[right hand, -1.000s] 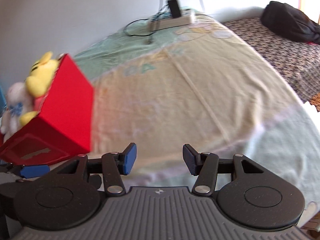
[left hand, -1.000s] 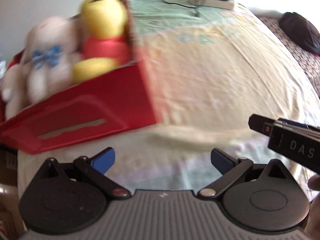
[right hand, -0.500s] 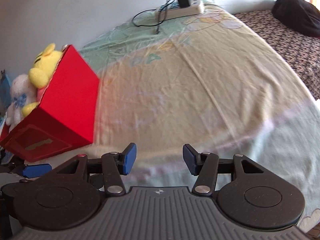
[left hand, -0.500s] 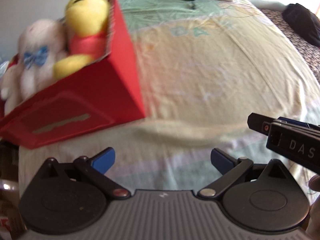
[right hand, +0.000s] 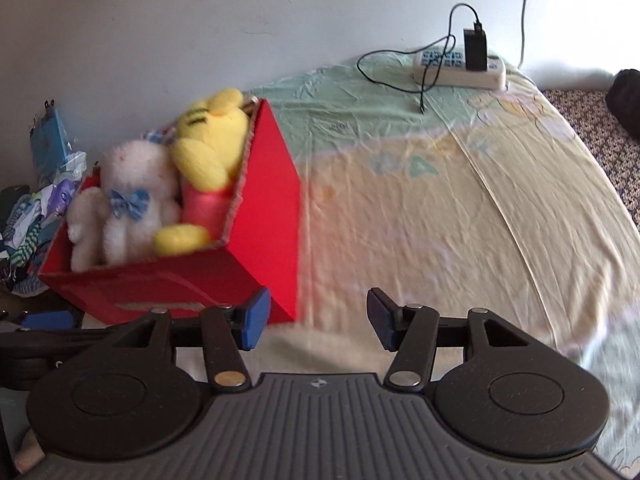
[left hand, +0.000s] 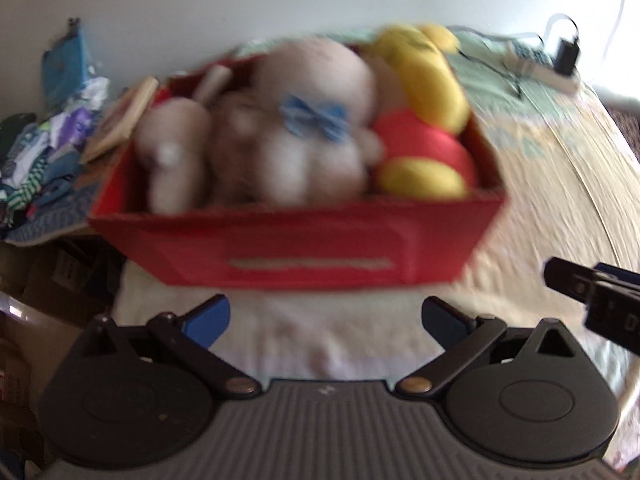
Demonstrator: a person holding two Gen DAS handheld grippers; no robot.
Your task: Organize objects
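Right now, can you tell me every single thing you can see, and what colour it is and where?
red box: one, red, on the bed's left edge
white plush bunny: one, white with blue bow, inside the box
yellow plush bear: one, yellow with red shirt, in the box beside the bunny
bedsheet: one, cream and pale green, covering the bed
power strip: one, white, far end of the bed, black charger plugged in
clothes pile: one, mixed colours, left of the box
left gripper: one, black with blue pads, open, empty
right gripper: one, black with blue pads, open, empty
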